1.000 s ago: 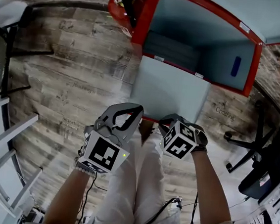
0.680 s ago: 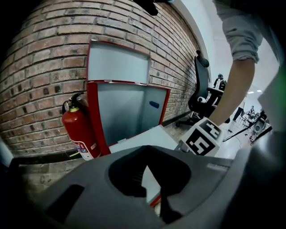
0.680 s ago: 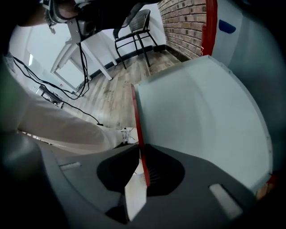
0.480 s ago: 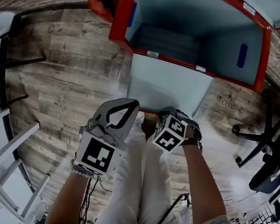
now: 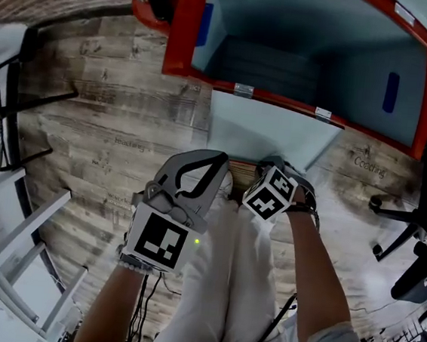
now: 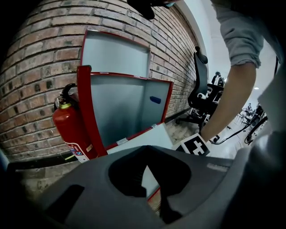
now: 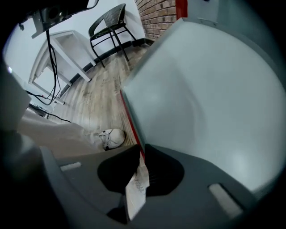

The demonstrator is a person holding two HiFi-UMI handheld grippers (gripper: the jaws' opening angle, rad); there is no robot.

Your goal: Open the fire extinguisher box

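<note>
Clamping the red free edge of the door [image 7: 201, 89], the right gripper [image 7: 142, 152] holds it swung down from the red fire extinguisher box [image 5: 184, 27] against the brick wall [image 6: 40, 67]. Just beside it, the left gripper [image 5: 216, 163] hangs with jaws together, empty.

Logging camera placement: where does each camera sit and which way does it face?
Head view: on the person's head, looking steeply down at the open box and its folded-down door; forearms, legs, left gripper, right gripper show.
Left gripper view: on the left gripper, facing the brick wall, box and fire extinguisher; its shut jaws and the right arm show.
Right gripper view: on the right gripper, pointing down along the door, jaws clamped on its red edge; a shoe shows.
Shared: all three see the door.
</note>
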